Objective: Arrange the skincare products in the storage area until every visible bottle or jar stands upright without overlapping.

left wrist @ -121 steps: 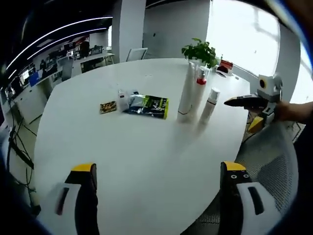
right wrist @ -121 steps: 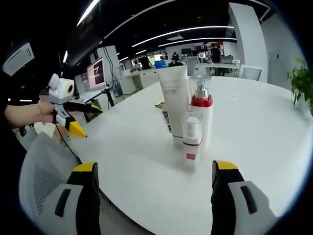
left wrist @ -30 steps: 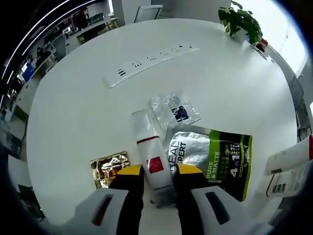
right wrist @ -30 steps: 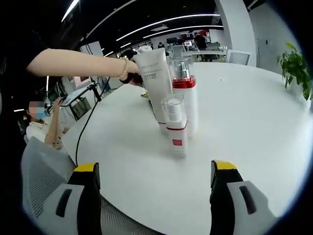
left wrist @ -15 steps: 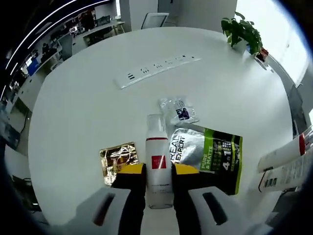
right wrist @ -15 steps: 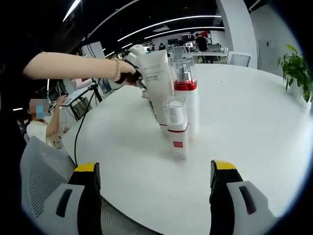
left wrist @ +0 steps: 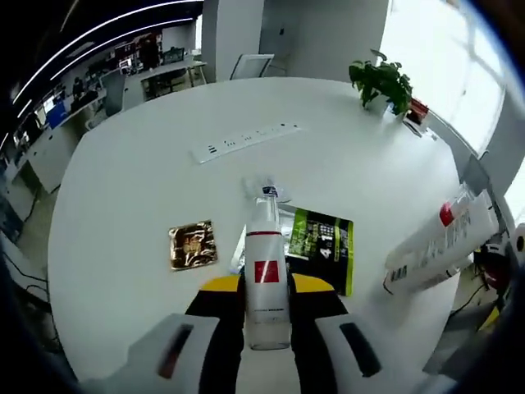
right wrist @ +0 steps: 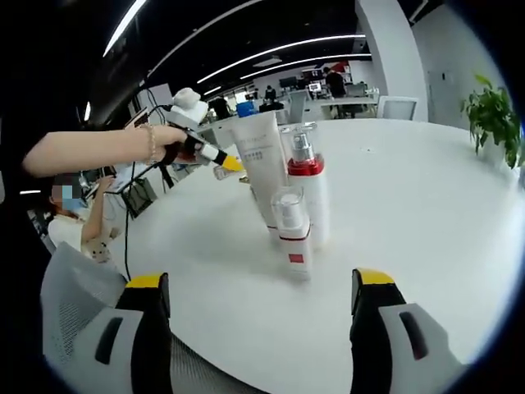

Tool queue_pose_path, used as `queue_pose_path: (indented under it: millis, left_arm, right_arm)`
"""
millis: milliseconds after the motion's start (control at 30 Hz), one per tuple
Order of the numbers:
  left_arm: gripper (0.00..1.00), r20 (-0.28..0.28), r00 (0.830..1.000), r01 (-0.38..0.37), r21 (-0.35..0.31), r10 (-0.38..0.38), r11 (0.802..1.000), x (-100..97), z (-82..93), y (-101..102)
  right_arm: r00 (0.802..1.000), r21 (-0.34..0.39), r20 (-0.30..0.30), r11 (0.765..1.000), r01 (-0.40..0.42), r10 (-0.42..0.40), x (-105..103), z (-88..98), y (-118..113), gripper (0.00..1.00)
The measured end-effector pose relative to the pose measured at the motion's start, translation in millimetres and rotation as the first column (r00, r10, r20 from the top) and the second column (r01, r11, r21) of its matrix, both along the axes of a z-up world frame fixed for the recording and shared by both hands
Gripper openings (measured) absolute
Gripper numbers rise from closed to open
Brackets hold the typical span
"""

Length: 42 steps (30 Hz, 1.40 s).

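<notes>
A white bottle with a red label [left wrist: 267, 279] is lifted off the round white table [left wrist: 131, 189], and my left gripper [left wrist: 267, 289] is shut on its lower body. Its clear cap points away from me, over a green and black pouch [left wrist: 321, 246]. In the right gripper view, a hand holds my left gripper [right wrist: 228, 163] above the table, left of the standing group. That group is a tall white tube [right wrist: 261, 168], a red-collared pump bottle [right wrist: 305, 193] and a small clear-capped bottle [right wrist: 290, 234], all upright. My right gripper [right wrist: 254, 324] is open near the table's edge.
A gold packet [left wrist: 194, 244] and a clear sachet [left wrist: 262, 190] lie by the pouch. A white power strip [left wrist: 246, 141] runs across the far side, and a potted plant [left wrist: 381, 82] stands at the back. A mesh chair [right wrist: 74, 304] is at the table's edge.
My left gripper has risen, carrying the white bottle up from the table beside the pouch. My right gripper has stayed where it was.
</notes>
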<state>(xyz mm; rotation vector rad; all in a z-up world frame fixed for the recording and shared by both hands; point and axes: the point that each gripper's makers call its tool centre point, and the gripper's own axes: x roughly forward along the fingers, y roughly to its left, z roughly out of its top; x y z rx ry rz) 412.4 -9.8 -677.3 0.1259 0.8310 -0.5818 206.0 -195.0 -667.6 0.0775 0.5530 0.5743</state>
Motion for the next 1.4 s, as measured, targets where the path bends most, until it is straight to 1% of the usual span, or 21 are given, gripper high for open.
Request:
queue_pose_path:
  millis: [67,133,267,333,367,400,500,567,600,700,733,767,833,967,1033,1100,1133,1167,1267,1333,1400]
  left_arm:
    - [0.16,0.024,1.0,0.005,-0.019,-0.004,1.0,-15.2,11.4,0.3]
    - [0.16,0.05,0.999,0.013,-0.028,-0.011,1.0,-14.0,12.8,0.6]
    - [0.16,0.103,0.994,0.029,-0.056,-0.023,0.998,-35.5,34.9,3.5]
    - [0.16,0.13,0.991,0.042,-0.062,-0.034,0.997,-40.6,42.2,3.0]
    - [0.16,0.146,0.988,0.051,-0.058,-0.042,0.997,-53.6,49.8,3.1]
    - [0.16,0.165,0.985,0.06,-0.057,-0.05,0.997,-59.1,54.8,2.2]
    - [0.16,0.207,0.975,0.087,-0.047,-0.075,0.995,-67.2,62.3,1.3]
    - [0.16,0.251,0.962,0.12,-0.042,-0.106,0.992,-78.1,71.6,-2.7]
    - [0.16,0.273,0.954,0.135,-0.034,-0.12,0.99,-84.7,76.3,-4.0]
    - [0.16,0.312,0.943,0.129,-0.029,-0.114,0.991,-100.3,85.9,-2.9]
    - [0.16,0.314,0.943,0.125,-0.037,-0.107,0.992,-105.1,87.6,-1.8]
    - [0.16,0.319,0.943,0.117,-0.058,-0.092,0.991,-112.3,91.2,-1.3]
    - [0.16,0.325,0.942,0.115,-0.071,-0.086,0.991,-122.5,95.1,-0.7]
    - [0.16,0.342,0.935,0.125,-0.079,-0.091,0.989,-144.1,99.9,-2.4]
    - [0.16,0.358,0.929,0.145,-0.12,-0.094,0.982,-155.2,106.5,-7.9]
    - [0.16,0.379,0.919,0.163,-0.123,-0.106,0.979,-166.2,112.7,-13.1]
    - [0.16,0.4,0.909,0.173,-0.106,-0.117,0.979,-172.3,116.0,-15.4]
    - [0.16,0.404,0.906,0.176,-0.101,-0.121,0.979,-177.9,117.9,-17.4]
    - [0.16,0.435,0.891,0.183,-0.083,-0.13,0.98,-190.7,126.3,-19.4]
    - [0.16,0.458,0.878,0.192,-0.066,-0.142,0.979,-197.7,131.5,-21.1]
    - [0.16,0.465,0.875,0.191,-0.069,-0.138,0.979,-203.4,135.7,-22.7]
  right_arm:
    - [1.0,-0.002,0.01,1.0,-0.011,0.011,-2.1,6.2,2.3,0.9]
    - [1.0,0.003,0.02,1.0,-0.02,0.019,-3.4,12.2,4.6,0.9]
    - [0.999,0.055,0.041,0.998,-0.026,0.024,-4.3,25.2,12.8,0.89]
    - [0.998,0.071,0.049,0.997,-0.037,0.034,-5.5,31.3,18.9,0.88]
    - [0.998,0.083,0.053,0.996,-0.045,0.04,-6.1,34.7,22.7,0.88]
    - [0.997,0.095,0.059,0.994,-0.052,0.046,-6.5,37.9,26.7,0.88]
    - [0.996,0.143,0.068,0.987,-0.069,0.06,-6.5,46.5,37.5,0.87]
    - [0.996,0.197,0.06,0.978,-0.076,0.066,-7.3,54.0,47.7,0.85]
    - [0.996,0.245,0.062,0.966,-0.077,0.063,-6.2,60.7,54.9,0.84]
    - [0.993,0.293,0.07,0.95,-0.111,0.094,-5.8,73.2,71.8,0.81]
    - [0.993,0.309,0.073,0.944,-0.112,0.094,-4.6,77.4,76.6,0.81]
    - [0.993,0.359,0.077,0.926,-0.116,0.094,-3.3,85.2,84.9,0.81]
    - [0.993,0.419,0.069,0.901,-0.112,0.092,-0.9,93.4,95.9,0.8]
    - [0.991,0.457,0.063,0.879,-0.136,0.12,0.9,101.0,114.7,0.77]
    - [0.99,0.49,0.046,0.86,-0.141,0.136,1.9,103.7,124.7,0.75]
    - [0.991,0.537,0.024,0.835,-0.122,0.129,4.4,107.6,130.8,0.71]
    - [0.993,0.559,0.024,0.822,-0.107,0.114,6.5,111.7,133.2,0.68]
    - [0.995,0.58,0.02,0.81,-0.088,0.094,9.4,114.7,133.9,0.66]
    - [0.997,0.659,-0.016,0.75,-0.05,0.08,16.4,123.9,138.8,0.61]
    - [0.997,0.668,-0.02,0.743,-0.047,0.081,17.4,125.6,141.6,0.58]
    - [0.996,0.674,-0.021,0.737,-0.053,0.092,15.8,128.0,146.8,0.56]
